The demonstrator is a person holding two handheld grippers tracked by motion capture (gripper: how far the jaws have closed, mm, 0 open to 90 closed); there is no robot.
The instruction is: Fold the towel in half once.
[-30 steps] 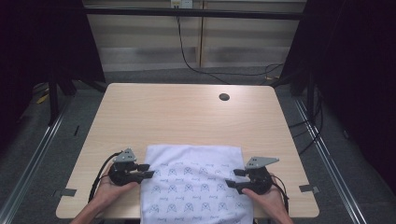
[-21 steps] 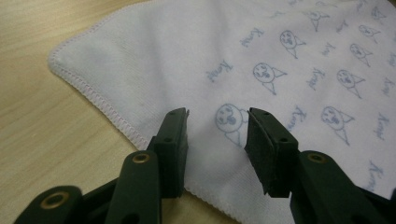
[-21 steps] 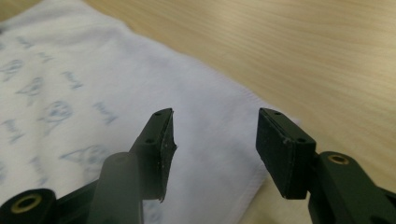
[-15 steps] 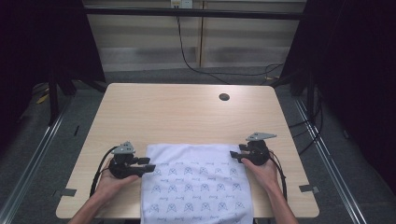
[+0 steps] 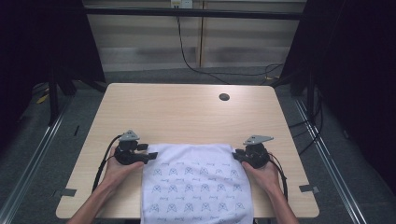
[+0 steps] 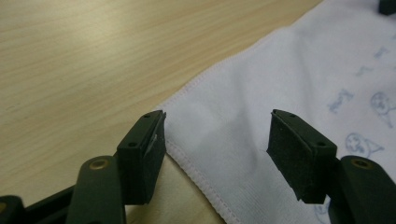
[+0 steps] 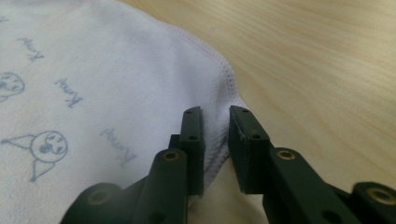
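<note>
A white cloth [image 5: 196,182] printed with small blue figures lies flat on the near half of the wooden table [image 5: 187,112] and hangs over its front edge. My left gripper [image 5: 148,156] sits at the cloth's far left corner. Its jaws have just been opening and stand wide apart [image 6: 217,154], with the hemmed corner [image 6: 210,121] lying loose between them on the table. My right gripper [image 5: 238,156] is at the far right corner. Its jaws [image 7: 215,140] have just been closing and pinch a raised fold of the cloth's hem [image 7: 219,88].
A small dark round hole [image 5: 224,97] sits in the table near its far edge. Bare wood stretches beyond the cloth. Cables [image 5: 105,156] trail from both grippers toward the person. Dark frames and floor rails flank the table.
Both hands moved away from the person along the cloth's sides to its far corners. The left jaws spread apart; the right jaws came together on the hem.
</note>
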